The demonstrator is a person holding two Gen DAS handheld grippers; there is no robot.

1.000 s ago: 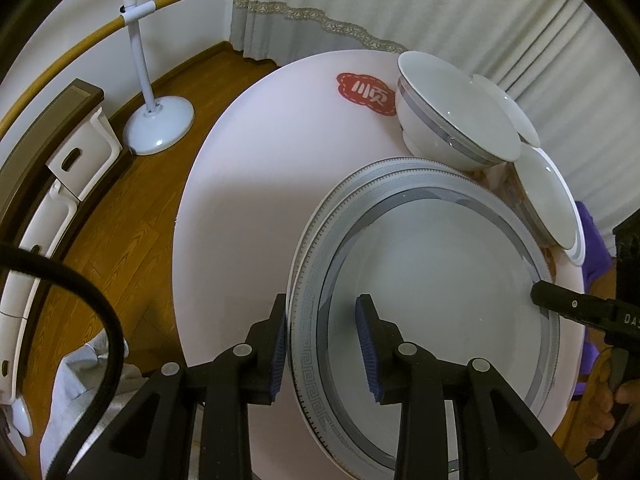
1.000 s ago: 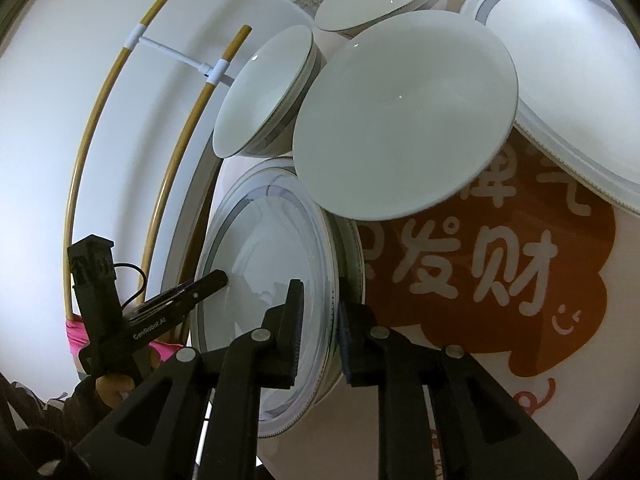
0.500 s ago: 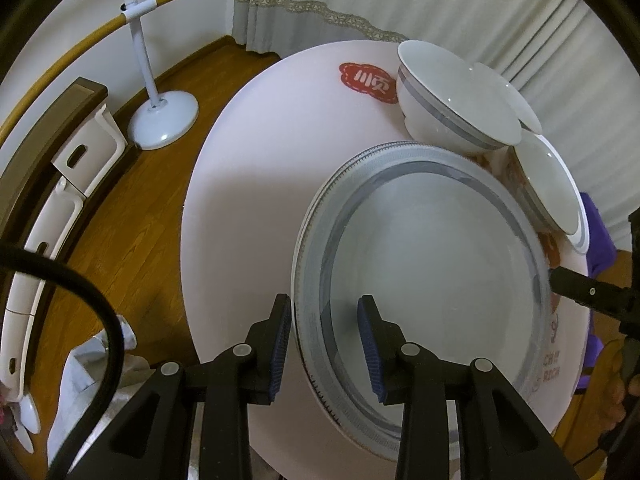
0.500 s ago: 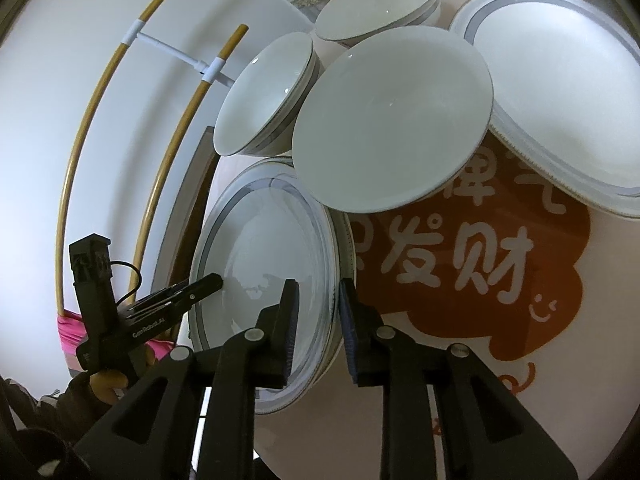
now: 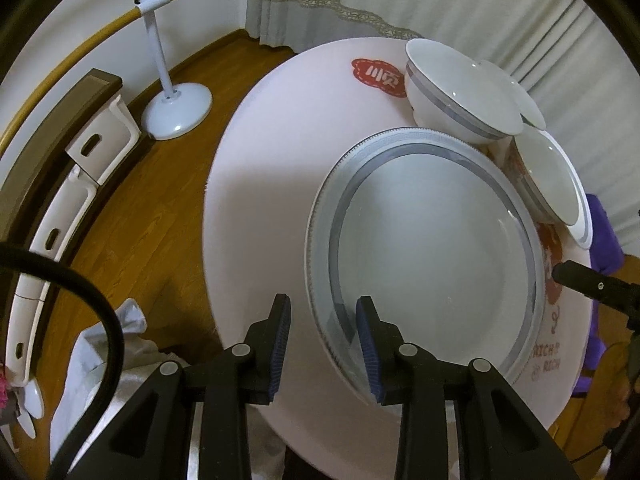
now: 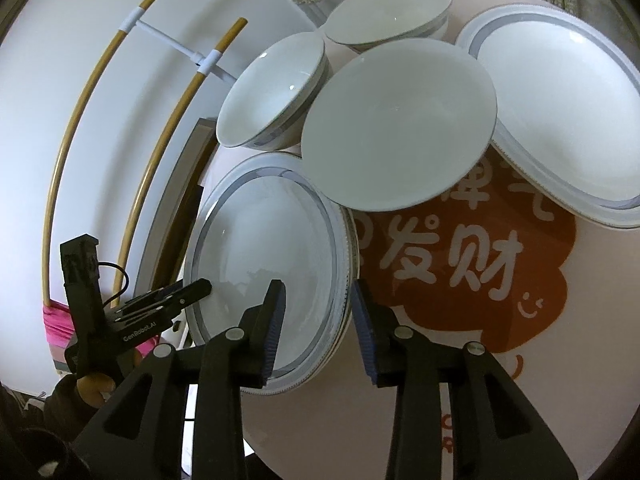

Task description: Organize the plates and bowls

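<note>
Round pink table (image 5: 256, 184) with a red cloud-shaped print of white characters (image 6: 472, 264): unchanged in place, bearing all the crockery. Large white plate with a grey patterned band round the rim (image 5: 432, 248), lying flat at the near side of the table on top of a second plate of the same pattern, whose edge shows beneath it in the right wrist view; a second ago its near edge stood raised off the one below, now it rests down on it. Second stack of like banded plates (image 6: 560, 120), far right of the table, apart from the first. Plain white shallow bowl (image 6: 400, 124), between the two plate stacks, overlapping the rim of the near plate. Two white bowls with grey rim bands, one (image 6: 272, 92) beside the shallow bowl, one (image 6: 388, 12) behind it; neither shifted. Left gripper (image 5: 322, 344): blue pads astride the plate's left rim at a narrow gap, as before; whether they press on it cannot be told. Right gripper (image 6: 316, 324): a second ago pinched close on the plate's opposite rim, its jaws now opening, the rim between them and both pads clear of it.
</note>
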